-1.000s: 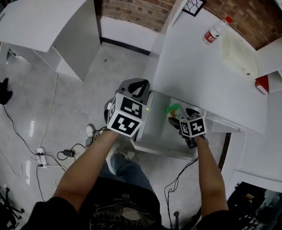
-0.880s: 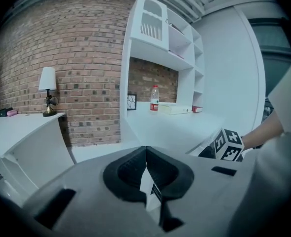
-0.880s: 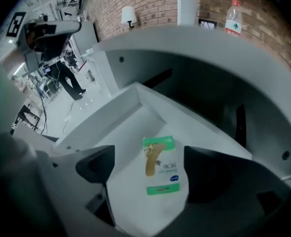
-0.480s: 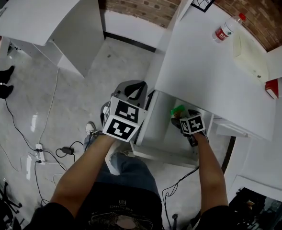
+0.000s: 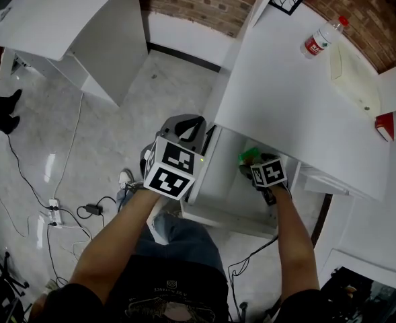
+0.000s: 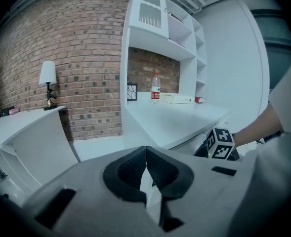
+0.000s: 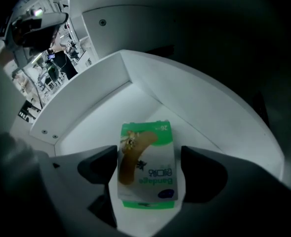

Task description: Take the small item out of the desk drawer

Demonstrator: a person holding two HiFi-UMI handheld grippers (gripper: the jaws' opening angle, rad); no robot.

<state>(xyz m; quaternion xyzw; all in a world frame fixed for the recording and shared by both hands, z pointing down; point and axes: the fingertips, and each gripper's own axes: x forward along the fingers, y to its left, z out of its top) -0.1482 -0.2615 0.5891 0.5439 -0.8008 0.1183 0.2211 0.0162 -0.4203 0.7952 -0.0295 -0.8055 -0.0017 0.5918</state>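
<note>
Lowered further since the earlier frames, the right gripper (image 7: 150, 176) is now sunk into the open white drawer (image 7: 86, 107). Its jaws have just been closing a little but are still held wide. The small green-and-white cardboard bandage box (image 7: 146, 152) is seen flat on the drawer floor between them, not yet gripped. The left pad is set just beside the box's edge, while a gap is left at the right pad.

That uneven spacing is judged the main risk. If the jaws are closed as they stand, the box may be pushed sideways across the smooth floor, or turned askew and pinched by a corner. The thin card could also be crushed by a hard squeeze. If the gripper is driven lower, the jaw tips may be jammed against the drawer floor.

Room inside the drawer is limited. A side wall and the back wall are seen close behind the box, so little sideways travel is allowed. In the head view the edge of the white table (image 5: 292, 99) is seen overhanging the drawer's far part. A lift would probably have to be drawn towards the person first, or the marker cube may be caught under that edge.

The left gripper (image 6: 146, 174) is kept shut and empty at the drawer's left side, with open floor beyond it. A clear plastic bottle with a red label (image 5: 321, 39) stands far back on the table, well apart.
</note>
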